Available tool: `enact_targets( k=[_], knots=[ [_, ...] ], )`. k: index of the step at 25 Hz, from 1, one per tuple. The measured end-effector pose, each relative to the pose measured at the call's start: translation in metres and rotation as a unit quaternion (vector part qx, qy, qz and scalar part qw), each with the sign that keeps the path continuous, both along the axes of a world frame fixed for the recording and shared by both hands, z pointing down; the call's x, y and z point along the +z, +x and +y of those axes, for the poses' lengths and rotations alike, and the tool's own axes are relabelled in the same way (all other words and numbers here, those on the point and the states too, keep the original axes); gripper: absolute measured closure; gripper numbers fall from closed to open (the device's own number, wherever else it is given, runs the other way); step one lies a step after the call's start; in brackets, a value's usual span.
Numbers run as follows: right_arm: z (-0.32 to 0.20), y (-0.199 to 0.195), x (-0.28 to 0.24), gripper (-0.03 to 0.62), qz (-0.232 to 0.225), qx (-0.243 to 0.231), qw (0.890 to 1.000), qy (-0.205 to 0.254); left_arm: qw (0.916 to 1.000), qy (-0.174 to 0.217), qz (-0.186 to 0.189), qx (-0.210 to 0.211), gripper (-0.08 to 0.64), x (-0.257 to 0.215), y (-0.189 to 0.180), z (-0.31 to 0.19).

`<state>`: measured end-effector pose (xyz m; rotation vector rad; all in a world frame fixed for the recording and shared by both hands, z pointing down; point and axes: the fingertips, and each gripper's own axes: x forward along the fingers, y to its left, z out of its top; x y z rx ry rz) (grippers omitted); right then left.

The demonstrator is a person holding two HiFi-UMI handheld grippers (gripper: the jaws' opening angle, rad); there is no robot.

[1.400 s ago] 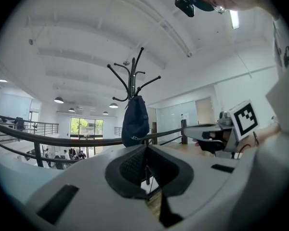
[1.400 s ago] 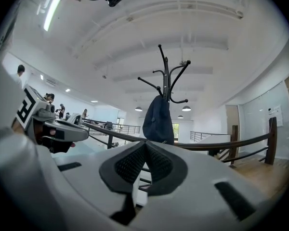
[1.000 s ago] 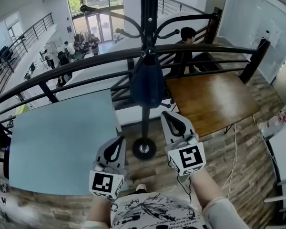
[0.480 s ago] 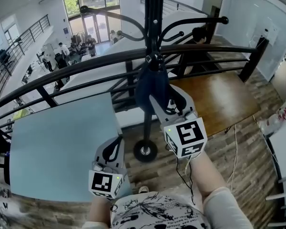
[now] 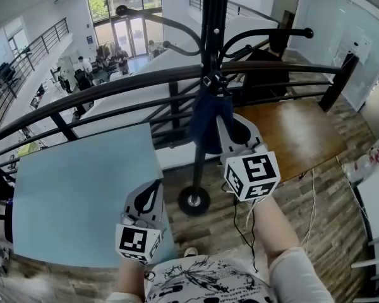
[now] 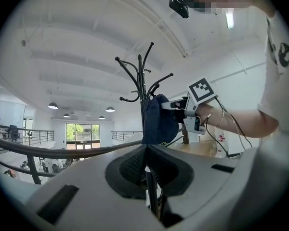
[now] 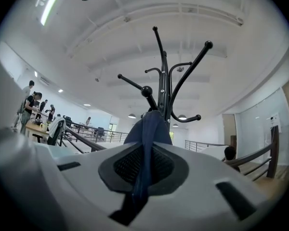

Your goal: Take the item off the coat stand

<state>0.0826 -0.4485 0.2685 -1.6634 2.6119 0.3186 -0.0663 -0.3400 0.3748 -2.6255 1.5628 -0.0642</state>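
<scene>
To free the dark blue cloth bag (image 5: 207,124) hanging on the black metal coat stand (image 5: 213,17), we'd lift up & out past its hook w/o tugging the pole; our left gripper (image 5: 155,187) sits low near the pale blue tabletop (image 5: 76,182), level, jaws pressed together, empty; our right gripper (image 5: 230,130), angled slightly up, has just closed its jaws, pinching the bag's fabric.

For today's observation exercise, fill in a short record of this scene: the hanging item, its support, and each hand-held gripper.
item: dark blue fabric item, hanging limp
support: black coat stand; item hangs from it
right hand-held gripper: jaws have just been closing, now pinching the item's fabric
left hand-held gripper: shut, empty, lower down, apart from the stand
task status: item not yet off the stand
</scene>
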Motion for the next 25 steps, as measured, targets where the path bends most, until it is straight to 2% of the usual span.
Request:
enact_targets(
  k=[6, 15, 20, 25],
  knots=[
    [0.008, -0.001, -0.009, 0.589, 0.018, 0.006, 1.000, 0.018, 1.0000, 0.002, 0.002, 0.009, 0.555, 0.004, 0.004, 0.005],
    [0.057, 0.004, -0.066, 0.589, 0.059, 0.006, 0.994, 0.089, 0.9999, -0.005, 0.007, 0.015, 0.555, 0.003, 0.019, 0.025],
    [0.091, 0.014, -0.072, 0.589, 0.054, -0.008, 0.994, 0.093, 0.9998, -0.010, 0.015, 0.012, 0.555, -0.002, 0.029, 0.038],
    [0.118, 0.028, -0.050, 0.589, 0.068, -0.016, 0.995, 0.077, 0.9996, -0.012, 0.017, 0.017, 0.555, -0.007, 0.046, 0.055]
  ],
)
